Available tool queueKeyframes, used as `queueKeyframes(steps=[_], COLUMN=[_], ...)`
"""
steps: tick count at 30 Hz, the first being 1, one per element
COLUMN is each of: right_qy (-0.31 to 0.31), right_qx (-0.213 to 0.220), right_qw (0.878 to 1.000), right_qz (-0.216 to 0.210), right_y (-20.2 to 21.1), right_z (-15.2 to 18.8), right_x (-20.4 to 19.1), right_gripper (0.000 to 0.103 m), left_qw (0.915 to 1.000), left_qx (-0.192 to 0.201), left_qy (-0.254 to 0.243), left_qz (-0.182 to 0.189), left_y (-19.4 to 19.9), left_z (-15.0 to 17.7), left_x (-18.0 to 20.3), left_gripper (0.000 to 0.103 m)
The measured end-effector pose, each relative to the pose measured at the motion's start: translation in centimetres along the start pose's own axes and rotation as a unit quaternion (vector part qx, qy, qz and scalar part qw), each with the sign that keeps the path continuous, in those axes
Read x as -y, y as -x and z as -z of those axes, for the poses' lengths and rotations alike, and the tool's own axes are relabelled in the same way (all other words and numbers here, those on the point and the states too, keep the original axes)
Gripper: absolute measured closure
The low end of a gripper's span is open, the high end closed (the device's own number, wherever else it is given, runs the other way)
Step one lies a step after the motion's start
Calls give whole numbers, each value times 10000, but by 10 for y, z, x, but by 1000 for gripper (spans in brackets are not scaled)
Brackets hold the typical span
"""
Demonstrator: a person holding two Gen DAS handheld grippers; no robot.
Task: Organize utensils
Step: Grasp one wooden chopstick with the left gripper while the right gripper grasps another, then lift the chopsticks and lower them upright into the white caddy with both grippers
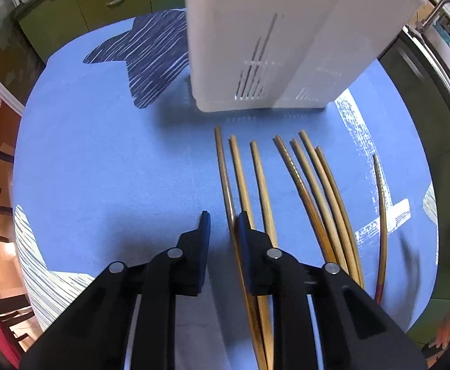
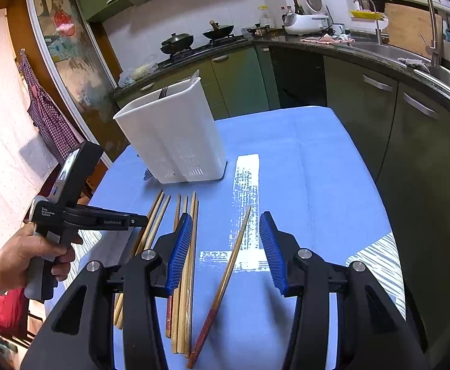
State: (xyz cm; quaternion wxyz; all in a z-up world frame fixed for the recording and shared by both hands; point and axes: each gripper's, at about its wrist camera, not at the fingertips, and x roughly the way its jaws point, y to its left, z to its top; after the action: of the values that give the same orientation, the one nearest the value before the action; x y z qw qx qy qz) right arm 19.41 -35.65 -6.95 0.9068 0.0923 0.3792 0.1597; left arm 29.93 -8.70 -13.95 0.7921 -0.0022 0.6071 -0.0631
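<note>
Chopsticks (image 1: 314, 197) lie side by side on the blue tablecloth (image 1: 117, 160), just before the white utensil holder (image 1: 274, 46). My left gripper (image 1: 222, 225) is narrowed, jaws not pressing; one chopstick (image 1: 225, 178) runs between them. My right gripper (image 2: 225, 246) hangs released astride a lone chopstick (image 2: 225, 280).

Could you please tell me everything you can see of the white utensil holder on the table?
The white utensil holder is a tall, boxy container that looks like plastic, with an open top, a raised lip at one corner and rows of drain slots low on its walls. It stands upright on the blue tablecloth, just beyond the tips of the chopsticks, not touching them. Fork tines show above its rim; dark handles show through the slots.
</note>
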Motion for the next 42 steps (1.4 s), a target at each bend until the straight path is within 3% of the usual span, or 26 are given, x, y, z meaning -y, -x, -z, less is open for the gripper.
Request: queueKeyframes(steps=[3,6,12,17,19,23,26,28,31,36,42], right_qy=[29,176,340,359,377,604,559,609,654,567,642], right_qx=[-50,-299,-1410,-2232,-2363,-2445,-2582,-2641,-2662,-2437,-1696], right_qw=[10000,9990,9881,9708,9667,9605,9575,9558,9552,9637,9820], right_qz=[61,282,506,797,908,1187,1155,1137,1114,926,524], right_y=[-1,-13,-71,-120,-130,-141,-145,-146,-146,-135,-72], right_z=[0,-3,-7,-4,-3,-6,-9,-10,-9,-9,-26], right_x=[0,-5,-8,-5,-5,-13,-13,-14,-17,-19,-34], right_gripper=[56,56,56,63,65,68,74,89,95,97,97], left_qw=[9999,9998,9995,9995,9988,9971,9959,9951,9940,9913,9868], left_qx=[-10,-43,-187,129,353,637,798,872,979,1209,1469], left_qy=[-93,-205,-182,-167,-196,-245,-292,-327,-356,-438,-603], left_qz=[-57,-70,171,254,284,325,321,332,328,270,327], left_y=[-2,-2,5,22,34,50,62,70,78,93,114], left_z=[0,2,20,34,39,50,60,58,61,67,73], left_x=[4,6,-12,-29,-35,-42,-47,-50,-53,-58,-55], left_gripper=[86,95,97,97,97,97,97,97,97,97,97])
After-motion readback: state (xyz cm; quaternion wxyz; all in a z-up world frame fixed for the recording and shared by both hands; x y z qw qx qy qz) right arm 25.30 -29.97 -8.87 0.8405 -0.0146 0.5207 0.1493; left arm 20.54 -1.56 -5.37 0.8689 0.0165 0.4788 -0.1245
